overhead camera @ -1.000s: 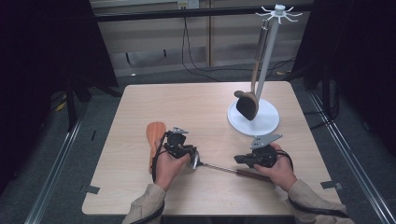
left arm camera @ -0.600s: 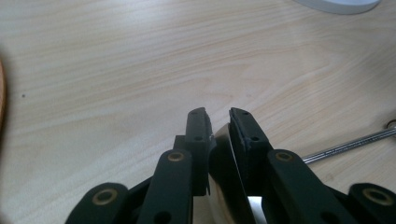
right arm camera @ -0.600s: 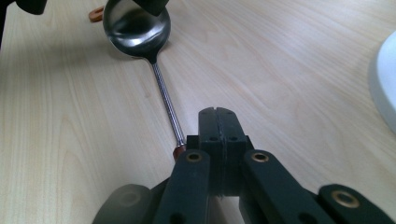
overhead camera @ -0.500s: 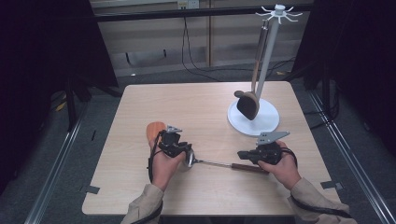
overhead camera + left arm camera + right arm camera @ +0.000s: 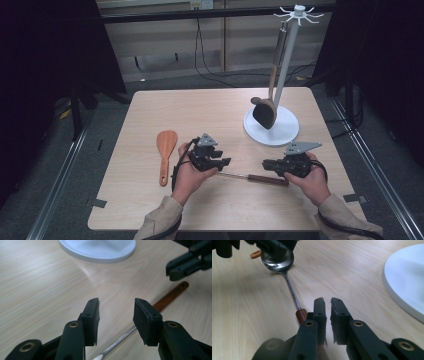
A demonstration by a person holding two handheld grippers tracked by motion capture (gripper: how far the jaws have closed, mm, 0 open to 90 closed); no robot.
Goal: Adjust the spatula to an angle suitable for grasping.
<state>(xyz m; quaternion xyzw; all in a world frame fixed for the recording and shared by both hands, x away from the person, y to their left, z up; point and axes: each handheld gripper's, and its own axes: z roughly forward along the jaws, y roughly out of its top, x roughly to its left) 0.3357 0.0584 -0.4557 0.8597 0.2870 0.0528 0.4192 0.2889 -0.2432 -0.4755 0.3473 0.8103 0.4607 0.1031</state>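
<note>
Flanking ladle (image 5: 252, 177): spatula (image 5: 165, 150), white stand (image 5: 271, 126)

ladle (image 5: 287, 277) — bowl half hidden under the left gripper (image 5: 274, 247).

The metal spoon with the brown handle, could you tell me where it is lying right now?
In the high view the spoon lies flat on the table near its front edge, between the left gripper and the right gripper.

One ladle (image 5: 250, 176), one wooden spatula (image 5: 165, 147), one rack (image 5: 272, 127).
</note>
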